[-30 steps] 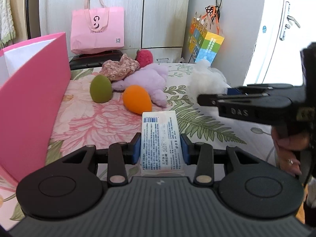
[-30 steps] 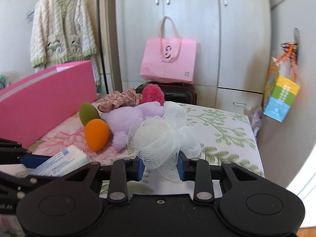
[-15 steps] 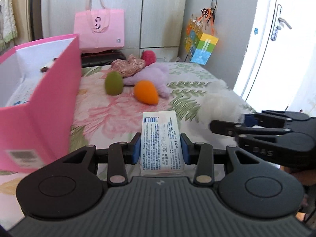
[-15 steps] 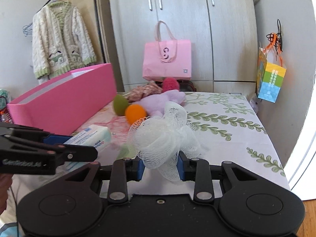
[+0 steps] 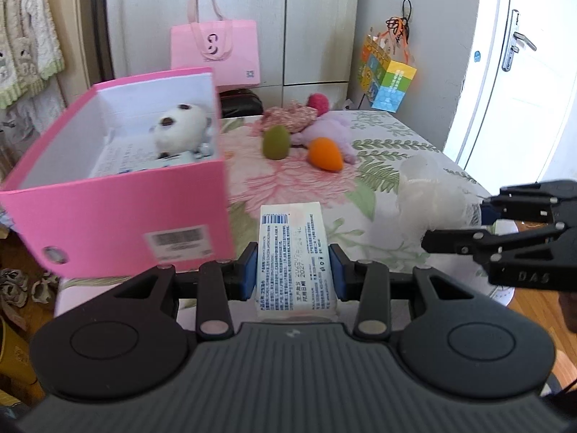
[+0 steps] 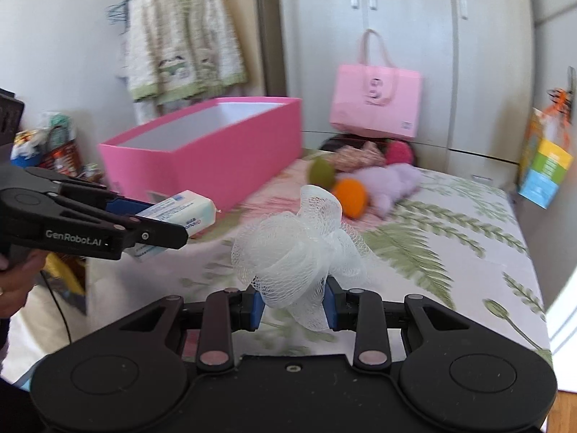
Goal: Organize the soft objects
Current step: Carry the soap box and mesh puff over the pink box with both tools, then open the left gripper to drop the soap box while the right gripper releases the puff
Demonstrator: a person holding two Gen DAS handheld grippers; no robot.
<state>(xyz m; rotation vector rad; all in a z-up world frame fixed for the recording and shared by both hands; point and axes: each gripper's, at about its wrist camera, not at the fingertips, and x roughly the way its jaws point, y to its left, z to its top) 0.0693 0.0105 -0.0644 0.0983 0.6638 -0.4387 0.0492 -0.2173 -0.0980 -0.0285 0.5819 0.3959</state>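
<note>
Item 1: tissue pack (image 5: 295,252), pinched lengthwise by left gripper (image 5: 294,270); pink box (image 5: 108,195) lies upper left of it (nearer this hand). Item 2: mesh pouf (image 6: 299,249), pinched by right gripper (image 6: 294,306).

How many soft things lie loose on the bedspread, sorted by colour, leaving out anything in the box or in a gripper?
Green: 1, the green egg-shaped sponge
Orange: 1, the orange egg-shaped sponge
Purple: 1, the purple plush toy
Red-pink: 1, the red fluffy ball
Floral pink: 1, the floral fabric piece
Total: 5
</note>
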